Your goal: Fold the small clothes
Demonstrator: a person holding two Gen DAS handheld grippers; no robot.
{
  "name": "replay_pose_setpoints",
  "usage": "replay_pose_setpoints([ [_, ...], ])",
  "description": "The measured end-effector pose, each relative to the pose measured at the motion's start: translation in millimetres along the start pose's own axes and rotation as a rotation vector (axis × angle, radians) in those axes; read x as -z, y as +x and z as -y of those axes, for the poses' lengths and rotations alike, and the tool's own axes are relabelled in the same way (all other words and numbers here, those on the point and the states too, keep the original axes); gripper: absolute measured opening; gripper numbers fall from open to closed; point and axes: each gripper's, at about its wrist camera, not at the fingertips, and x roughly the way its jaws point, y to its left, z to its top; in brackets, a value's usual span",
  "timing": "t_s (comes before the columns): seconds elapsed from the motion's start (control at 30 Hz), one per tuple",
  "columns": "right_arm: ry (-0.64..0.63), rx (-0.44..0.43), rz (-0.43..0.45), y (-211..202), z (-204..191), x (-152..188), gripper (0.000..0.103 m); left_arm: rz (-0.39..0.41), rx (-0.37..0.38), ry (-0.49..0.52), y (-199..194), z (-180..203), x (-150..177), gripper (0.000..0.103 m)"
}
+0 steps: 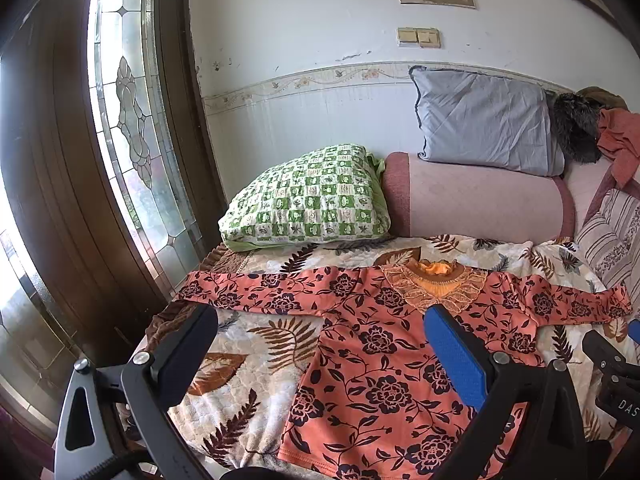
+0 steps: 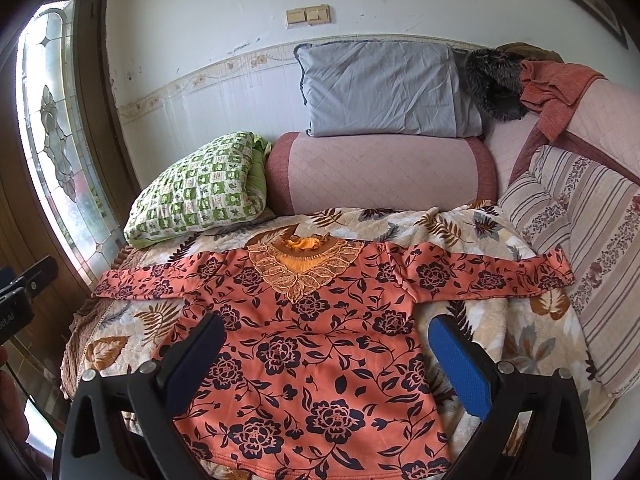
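Observation:
An orange long-sleeved top with dark flowers (image 1: 384,364) (image 2: 316,344) lies flat, front up, on a leaf-print blanket (image 1: 256,352) (image 2: 472,232), both sleeves spread sideways, lace collar at the far end. My left gripper (image 1: 320,320) is open and empty, above the top's left side and the blanket. My right gripper (image 2: 326,328) is open and empty, above the top's lower body. The right gripper also shows at the right edge of the left wrist view (image 1: 612,364), and the left gripper at the left edge of the right wrist view (image 2: 24,284).
A green checked pillow (image 1: 308,196) (image 2: 200,188), a pink bolster (image 1: 484,204) (image 2: 380,172) and a grey pillow (image 1: 484,120) (image 2: 384,88) lie behind the top. A striped cushion (image 2: 580,224) is at right. A wooden door with glass (image 1: 128,120) stands at left.

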Motion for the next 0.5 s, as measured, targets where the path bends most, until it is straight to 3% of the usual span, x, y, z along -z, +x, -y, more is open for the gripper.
replay_pose_setpoints([
  [0.5, -0.007, 0.001, -0.01, 8.5, 0.0, -1.9, 0.103, -0.022, 0.005, 0.02, 11.8, 8.7, 2.4, 0.103],
])
